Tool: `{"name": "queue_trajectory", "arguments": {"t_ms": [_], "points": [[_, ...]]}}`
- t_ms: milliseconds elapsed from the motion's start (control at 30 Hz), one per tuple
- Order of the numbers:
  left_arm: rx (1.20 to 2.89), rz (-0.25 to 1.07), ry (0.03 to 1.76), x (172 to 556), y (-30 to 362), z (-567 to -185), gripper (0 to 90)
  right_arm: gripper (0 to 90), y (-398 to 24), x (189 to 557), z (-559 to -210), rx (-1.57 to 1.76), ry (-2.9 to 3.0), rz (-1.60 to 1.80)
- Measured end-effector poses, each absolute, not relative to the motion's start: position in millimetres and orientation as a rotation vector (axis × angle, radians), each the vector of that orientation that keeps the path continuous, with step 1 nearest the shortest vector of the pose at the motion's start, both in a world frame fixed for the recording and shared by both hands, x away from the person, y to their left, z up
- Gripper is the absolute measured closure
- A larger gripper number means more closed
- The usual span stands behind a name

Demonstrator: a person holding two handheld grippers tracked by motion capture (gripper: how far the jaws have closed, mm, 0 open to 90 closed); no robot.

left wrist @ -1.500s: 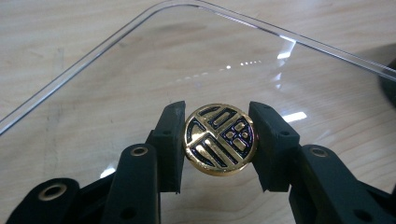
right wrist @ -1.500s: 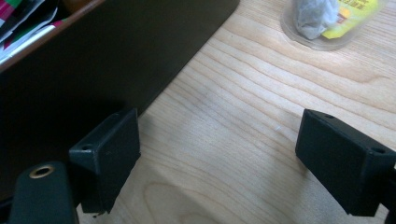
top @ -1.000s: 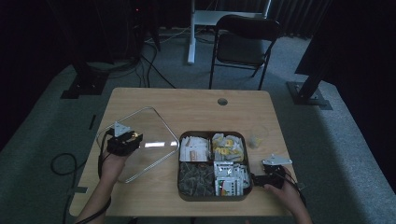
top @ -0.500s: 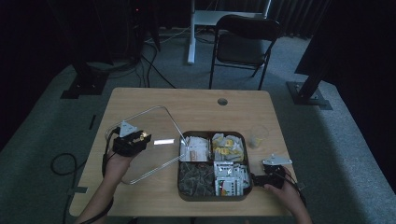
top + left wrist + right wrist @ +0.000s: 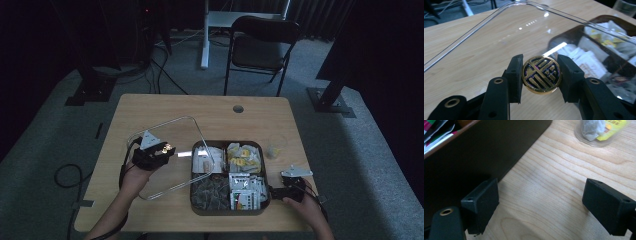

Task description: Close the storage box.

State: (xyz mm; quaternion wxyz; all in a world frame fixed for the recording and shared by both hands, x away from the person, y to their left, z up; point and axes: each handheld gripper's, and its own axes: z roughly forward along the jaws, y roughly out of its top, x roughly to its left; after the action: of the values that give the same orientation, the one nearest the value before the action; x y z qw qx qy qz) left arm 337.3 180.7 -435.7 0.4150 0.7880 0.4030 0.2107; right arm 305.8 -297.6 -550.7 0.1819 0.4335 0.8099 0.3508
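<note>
High view: at the left of the wooden table (image 5: 150,110), the left gripper (image 5: 167,149) is held in the person's left hand (image 5: 134,175), with its jaws clamped on a round gold knob (image 5: 168,148). That knob belongs to a clear plastic lid (image 5: 165,130), which hangs tilted above the table. The lid's right edge reaches over the left side of the tray (image 5: 227,210).

In the left gripper view, the two black pads (image 5: 515,75) press on either side of the knob (image 5: 541,74), a gold disc with a dark pattern of bars. The lid (image 5: 499,37) stretches away beyond it, and the wood shows through the clear plastic. At the right of that view, the tray (image 5: 609,18) lies under the lid's edge, with white packets in it.

Further right in the high view, the dark tray sits in the middle of the table, split into four compartments that hold small packets, some white and some yellow. Just beyond the tray's right side stands a small clear cup (image 5: 273,150) with something pale inside.

At the right, the right gripper (image 5: 272,191) rests low on the table in the person's right hand (image 5: 306,205), just beside the tray's right wall. In the right gripper view, its jaws stand wide apart with bare wood between them. The left pad (image 5: 482,202) sits close against the tray's dark wall (image 5: 474,157), and the cup (image 5: 599,130) is at the top, well apart from the jaws.
</note>
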Motion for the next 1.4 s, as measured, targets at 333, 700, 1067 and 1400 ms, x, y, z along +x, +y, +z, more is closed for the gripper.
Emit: {"name": "queue_trajectory", "arguments": {"t_ms": [333,700,1067,1400], "points": [[1.994,0.475,0.927,333,157,-428,58.6,13.1,-298,306,-551,1.224,2.286,0.99],[2.009,0.429,0.843,327,135,-418,58.6,13.1,-298,306,-551,1.223,2.286,0.991],[2.034,0.371,0.752,325,114,-422,58.6,13.1,-298,306,-551,1.224,2.286,0.993],[2.073,0.342,0.683,324,88,-423,58.6,13.1,-298,306,-551,1.225,2.287,0.992]]}}
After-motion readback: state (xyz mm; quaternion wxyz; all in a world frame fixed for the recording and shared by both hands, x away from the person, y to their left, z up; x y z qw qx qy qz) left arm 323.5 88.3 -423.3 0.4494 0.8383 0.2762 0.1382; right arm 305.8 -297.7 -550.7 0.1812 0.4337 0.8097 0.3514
